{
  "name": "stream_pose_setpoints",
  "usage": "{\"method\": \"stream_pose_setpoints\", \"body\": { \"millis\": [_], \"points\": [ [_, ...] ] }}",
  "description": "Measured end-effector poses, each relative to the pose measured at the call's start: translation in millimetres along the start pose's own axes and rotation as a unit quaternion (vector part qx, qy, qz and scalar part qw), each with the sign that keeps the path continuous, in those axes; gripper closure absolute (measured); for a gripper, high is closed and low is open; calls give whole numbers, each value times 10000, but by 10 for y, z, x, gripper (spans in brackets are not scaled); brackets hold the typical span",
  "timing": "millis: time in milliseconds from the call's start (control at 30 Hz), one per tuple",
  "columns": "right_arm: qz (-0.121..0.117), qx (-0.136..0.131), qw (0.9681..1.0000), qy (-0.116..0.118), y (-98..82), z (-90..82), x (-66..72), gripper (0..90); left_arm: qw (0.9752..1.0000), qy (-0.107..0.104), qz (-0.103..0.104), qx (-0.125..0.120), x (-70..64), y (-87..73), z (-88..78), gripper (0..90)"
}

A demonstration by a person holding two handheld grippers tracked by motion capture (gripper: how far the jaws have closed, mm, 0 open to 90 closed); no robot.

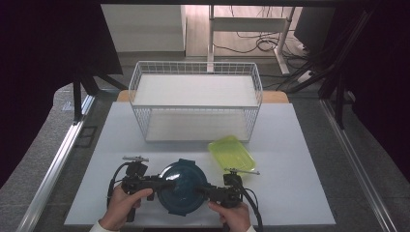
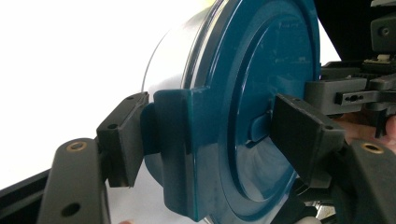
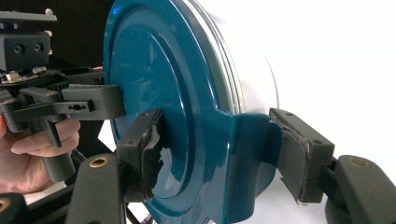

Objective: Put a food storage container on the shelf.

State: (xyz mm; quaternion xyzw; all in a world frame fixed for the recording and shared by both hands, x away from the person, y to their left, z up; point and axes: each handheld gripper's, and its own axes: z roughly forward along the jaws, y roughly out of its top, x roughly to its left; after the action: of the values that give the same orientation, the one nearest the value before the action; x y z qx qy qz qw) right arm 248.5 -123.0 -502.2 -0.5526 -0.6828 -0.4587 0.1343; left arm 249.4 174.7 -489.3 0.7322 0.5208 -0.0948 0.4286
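Observation:
A round container with a dark teal lid (image 1: 183,186) stands near the front middle of the white table. My left gripper (image 1: 162,183) comes at it from the left and my right gripper (image 1: 204,192) from the right, each held in a hand. In the left gripper view the gripper (image 2: 210,135) has one pad under the lid's side clip (image 2: 175,135) and the other on the lid's top. In the right gripper view the gripper (image 3: 215,149) holds the opposite clip (image 3: 243,149) the same way. Both sets of pads appear to touch the lid.
A white wire basket (image 1: 145,121) with two shelves stands at the back of the table. A yellow-green rectangular lid (image 1: 232,153) lies flat just behind my right gripper. Bare table (image 1: 300,193) lies to the left and right of the container.

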Motion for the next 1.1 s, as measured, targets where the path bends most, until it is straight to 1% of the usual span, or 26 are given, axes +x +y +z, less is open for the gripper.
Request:
{"method": "stream_pose_setpoints", "body": {
  "millis": [300, 400, 533, 667, 767, 800, 833, 900, 933, 967, 1067, 1100],
  "points": [
    [-65, 4, 10000, -29, 21, -21, 14, 368, 10000, -26, 46, -15, -15, 5, -5, 302],
    [-143, -32, 9999, -47, 48, -53, 46, 367, 9999, -41, 77, -86, -45, 22, -28, 305],
    [-186, -48, 9998, -40, 66, -76, 66, 368, 9999, -39, 110, -115, -67, 40, -46, 305],
    [-334, -55, 9994, -86, 139, -125, 117, 368, 9997, -59, 130, -188, -105, 98, -75, 305],
    [-367, -112, 9993, -50, 199, -144, 142, 368, 9995, -8, 214, -251, -136, 164, -117, 305],
    [-385, -113, 9992, -38, 223, -149, 149, 368, 9995, -8, 214, -251, -136, 164, -117, 306],
    [-389, -134, 9992, -1, 250, -153, 156, 368, 9992, 34, 258, -312, -162, 213, -150, 306],
    [-422, -155, 9990, 47, 317, -163, 171, 368, 9989, 63, 302, -360, -183, 268, -181, 308],
    [-422, -155, 9990, 47, 317, -163, 171, 368, 9989, 63, 302, -360, -183, 268, -181, 309],
    [-492, -162, 9986, 66, 390, -180, 195, 368, 9986, 73, 326, -408, -203, 322, -211, 310],
    [-566, -194, 9982, 82, 485, -205, 237, 368, 9984, 83, 331, -462, -223, 374, -238, 311],
    [-566, -194, 9982, 82, 485, -205, 237, 368, 9982, 94, 344, -478, -232, 402, -250, 311]
  ]
}}
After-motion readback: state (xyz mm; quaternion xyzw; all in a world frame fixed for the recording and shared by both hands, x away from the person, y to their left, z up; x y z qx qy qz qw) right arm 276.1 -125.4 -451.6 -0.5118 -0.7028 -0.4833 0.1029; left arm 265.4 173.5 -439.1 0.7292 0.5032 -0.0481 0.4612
